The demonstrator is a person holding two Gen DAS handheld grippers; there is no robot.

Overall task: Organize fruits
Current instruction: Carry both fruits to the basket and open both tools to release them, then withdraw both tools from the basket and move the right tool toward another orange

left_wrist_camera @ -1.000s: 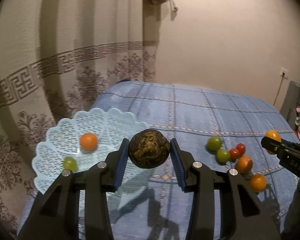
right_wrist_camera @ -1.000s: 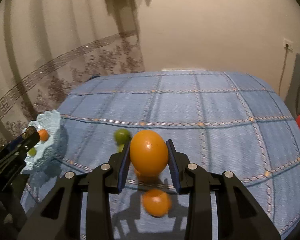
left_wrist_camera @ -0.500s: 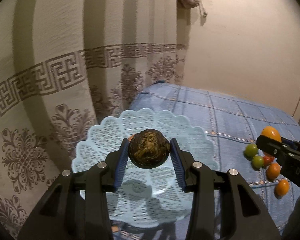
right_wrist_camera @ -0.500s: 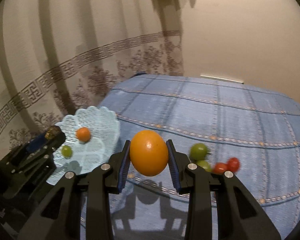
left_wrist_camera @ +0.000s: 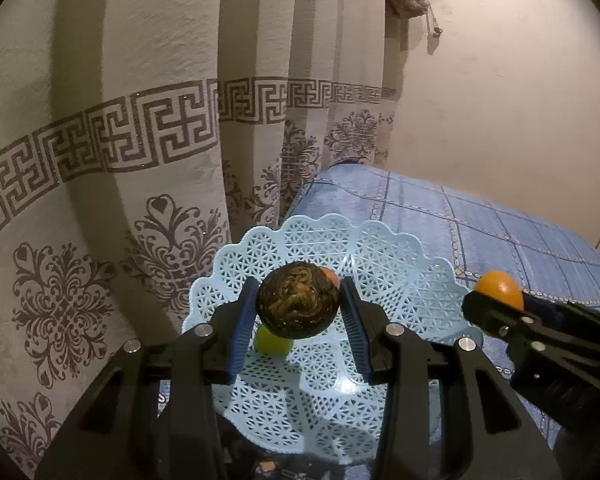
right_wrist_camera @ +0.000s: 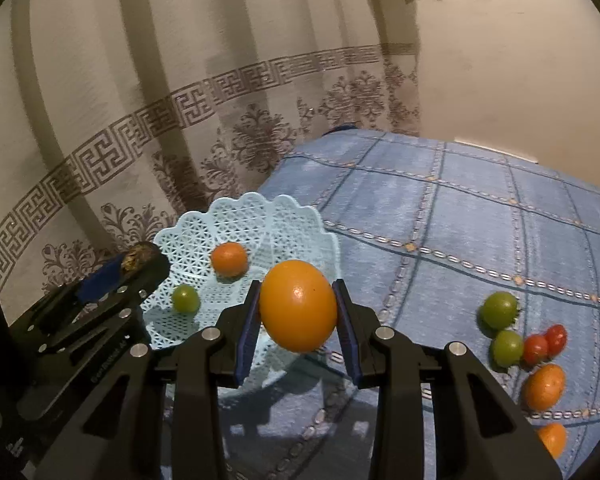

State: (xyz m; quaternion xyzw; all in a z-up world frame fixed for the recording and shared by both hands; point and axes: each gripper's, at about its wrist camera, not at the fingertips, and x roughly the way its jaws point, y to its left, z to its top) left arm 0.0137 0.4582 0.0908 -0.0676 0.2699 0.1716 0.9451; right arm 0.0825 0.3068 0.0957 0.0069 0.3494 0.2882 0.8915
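The left gripper [left_wrist_camera: 299, 307] is clamping a dark fruit [left_wrist_camera: 298, 300] (possibly an avocado) over the basket [left_wrist_camera: 380, 248]; the right gripper [right_wrist_camera: 298, 306] is gripping an orange [right_wrist_camera: 298, 305] beside the basket's rim.

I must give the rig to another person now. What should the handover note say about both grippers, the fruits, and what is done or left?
Left gripper: shut on the dark mottled fruit, held over the light blue basket.
Right gripper: shut on the large orange, held near the basket's rim, not yet over it.
Done: a small orange fruit and a green fruit lie in the basket.
Left: release both held fruits into the basket, then collect what remains on the blue blanket: two green fruits, two red tomatoes and two small oranges.
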